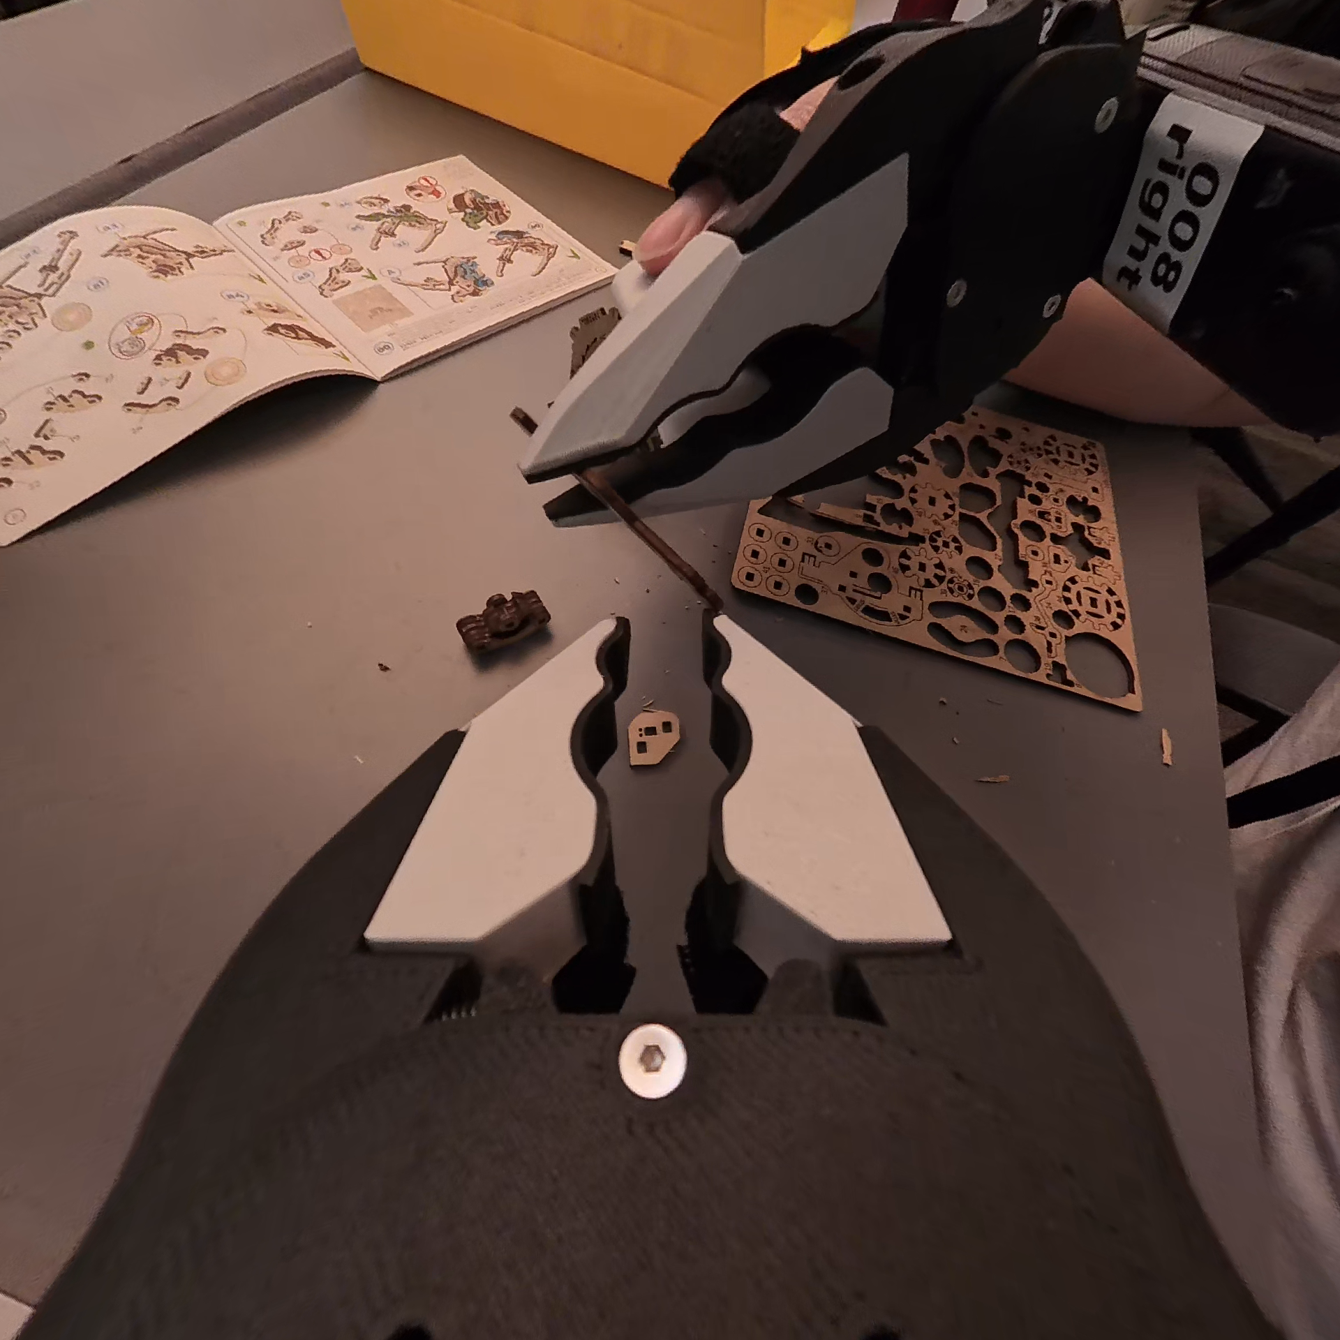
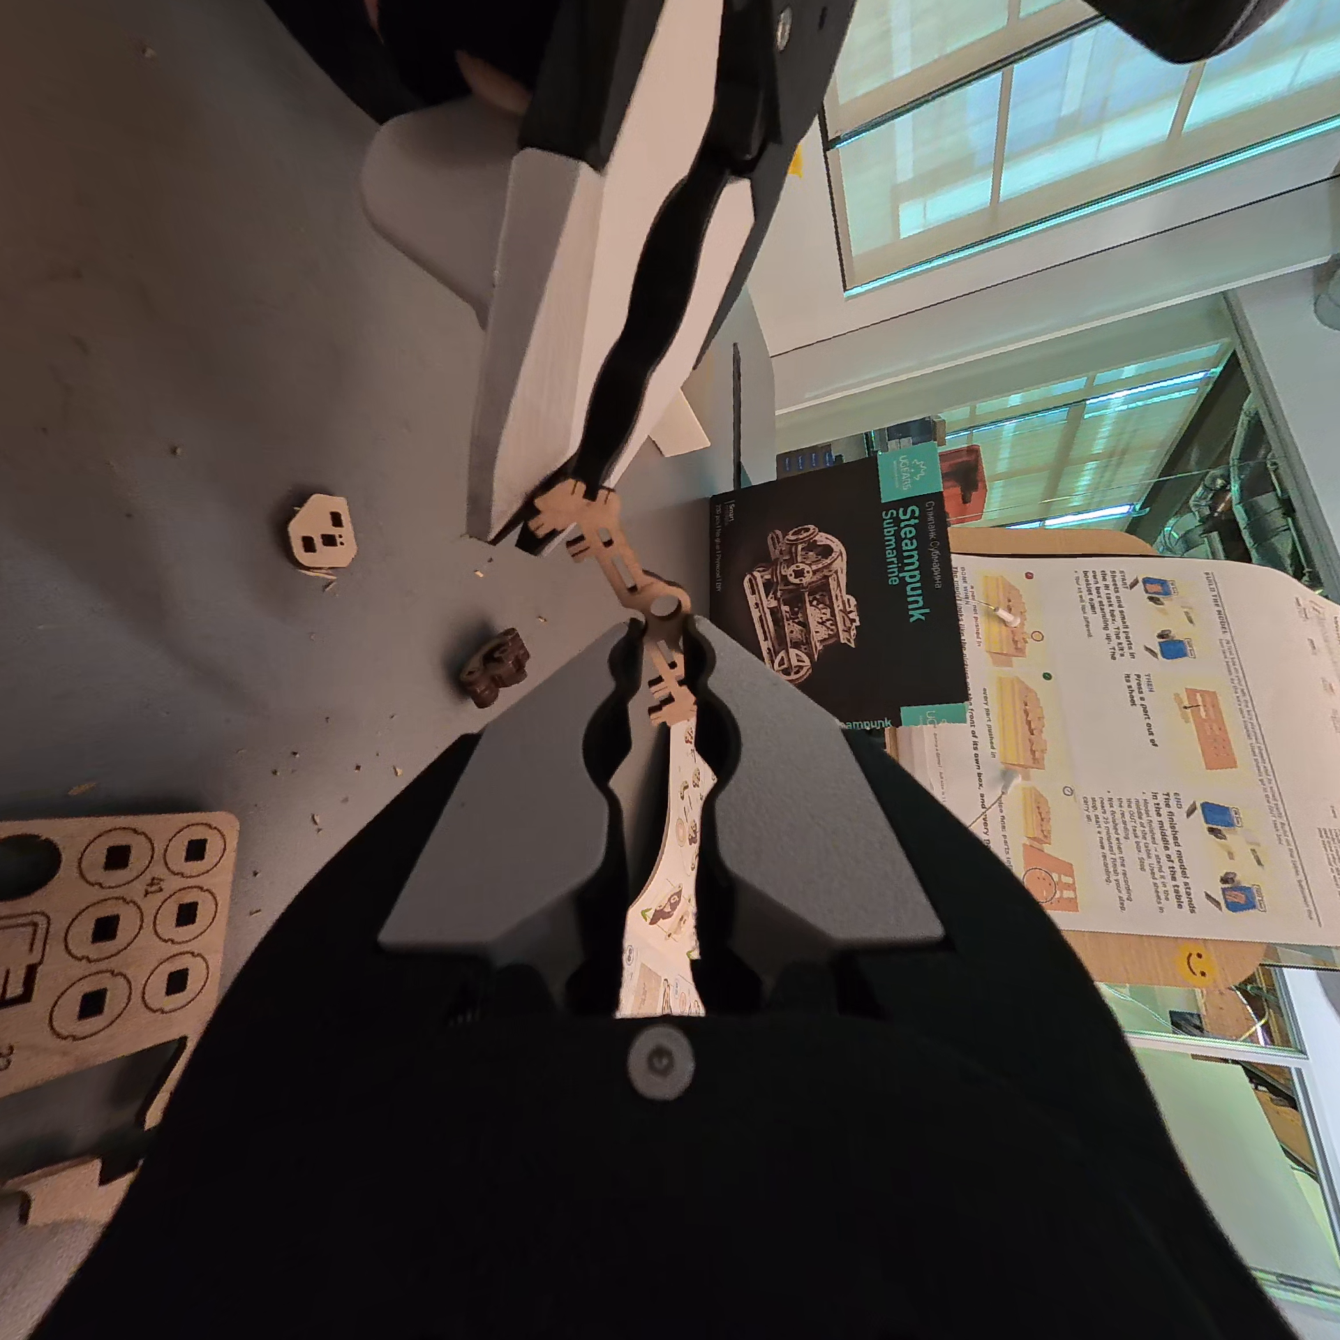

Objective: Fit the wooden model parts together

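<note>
One long notched wooden strip (image 1: 656, 544) is in play, pinched near its middle by the nearly shut right gripper (image 1: 580, 487) and held clear of the table (image 1: 254, 725). Its free end meets one fingertip of the left gripper (image 1: 667, 623), whose jaws stand apart with nothing between them. A small house-shaped wooden piece (image 1: 652, 738) and a dark sub-assembly (image 1: 502, 622) lie on the table below; the punched-out sheet (image 1: 943, 551) lies by the right edge. This looks like a handover or re-grip, so next the left jaws would need centring on the strip's end before closing.
</note>
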Demonstrator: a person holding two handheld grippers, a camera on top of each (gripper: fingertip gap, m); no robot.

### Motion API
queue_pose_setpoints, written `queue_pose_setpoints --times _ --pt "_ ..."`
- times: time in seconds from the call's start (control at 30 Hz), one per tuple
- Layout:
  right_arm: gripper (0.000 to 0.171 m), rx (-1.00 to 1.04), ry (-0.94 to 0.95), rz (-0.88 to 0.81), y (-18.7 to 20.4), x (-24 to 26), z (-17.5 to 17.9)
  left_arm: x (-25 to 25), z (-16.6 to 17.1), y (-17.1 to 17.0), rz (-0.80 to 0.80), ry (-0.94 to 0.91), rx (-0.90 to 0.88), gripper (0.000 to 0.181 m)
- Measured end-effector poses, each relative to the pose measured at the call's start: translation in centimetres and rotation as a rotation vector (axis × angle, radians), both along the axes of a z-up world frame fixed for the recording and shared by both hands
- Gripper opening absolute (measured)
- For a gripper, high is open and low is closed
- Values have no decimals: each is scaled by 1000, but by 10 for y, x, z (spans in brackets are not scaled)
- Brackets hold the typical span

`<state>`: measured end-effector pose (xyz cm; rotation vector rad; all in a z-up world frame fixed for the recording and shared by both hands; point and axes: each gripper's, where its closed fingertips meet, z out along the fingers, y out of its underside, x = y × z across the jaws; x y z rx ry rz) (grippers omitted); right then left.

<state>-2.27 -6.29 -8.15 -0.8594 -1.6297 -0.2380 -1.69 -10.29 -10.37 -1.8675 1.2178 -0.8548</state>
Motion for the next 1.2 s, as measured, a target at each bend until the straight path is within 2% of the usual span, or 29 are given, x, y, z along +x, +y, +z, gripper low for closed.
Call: queue_pose_setpoints --times 0.43,0.77,1.2 --pt "9 4 -3 -2 0 0 0 -1 1 2 10 -2 2 18" --pt "9 6 -3 2 0 0 0 -5 -10 6 39 58 0 21" --pt "10 12 -20 3 -1 0 -3 -7 6 11 68 -28 8 20"
